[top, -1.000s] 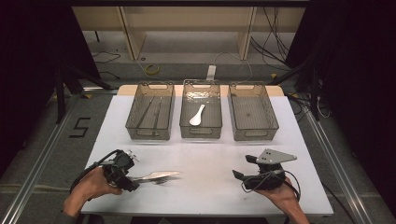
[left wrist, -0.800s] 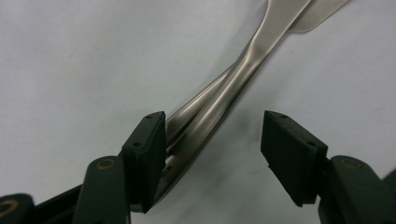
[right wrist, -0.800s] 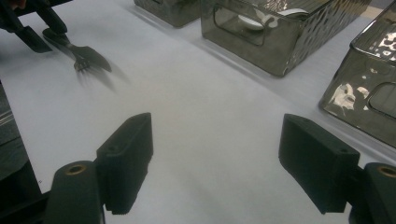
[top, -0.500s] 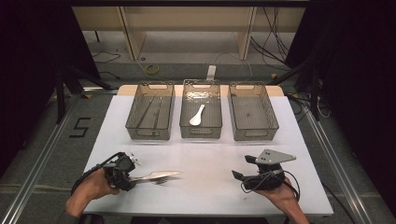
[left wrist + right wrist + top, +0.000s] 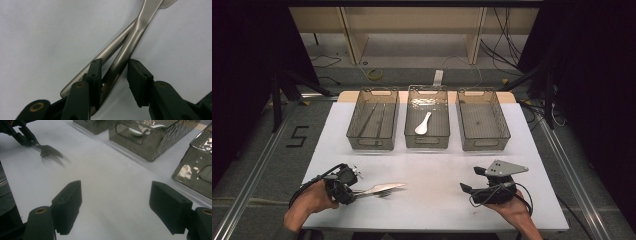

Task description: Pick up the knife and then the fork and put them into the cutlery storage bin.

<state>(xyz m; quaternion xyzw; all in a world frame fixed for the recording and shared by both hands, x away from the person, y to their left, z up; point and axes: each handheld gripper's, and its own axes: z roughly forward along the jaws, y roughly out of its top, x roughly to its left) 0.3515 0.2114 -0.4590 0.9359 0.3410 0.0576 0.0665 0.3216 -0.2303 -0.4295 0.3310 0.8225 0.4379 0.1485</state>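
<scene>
left gripper (image 5: 113, 75) jaws stood slightly parted around the crossed handles of fork (image 5: 110, 47) and knife (image 5: 140, 27); their long axes ran straight ahead, tips toward the idle, wide-open right gripper (image 5: 472, 181).

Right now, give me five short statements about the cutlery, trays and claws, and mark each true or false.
1. A white spoon lies in the middle tray. True.
2. The right claw holds a fork. False: it is open and holds nothing.
3. The left claw is at two crossed metal handles. True.
4. The right tray holds a white spoon. False: no spoon lies in it.
5. The three trays stand stacked. False: they stand side by side.
</scene>
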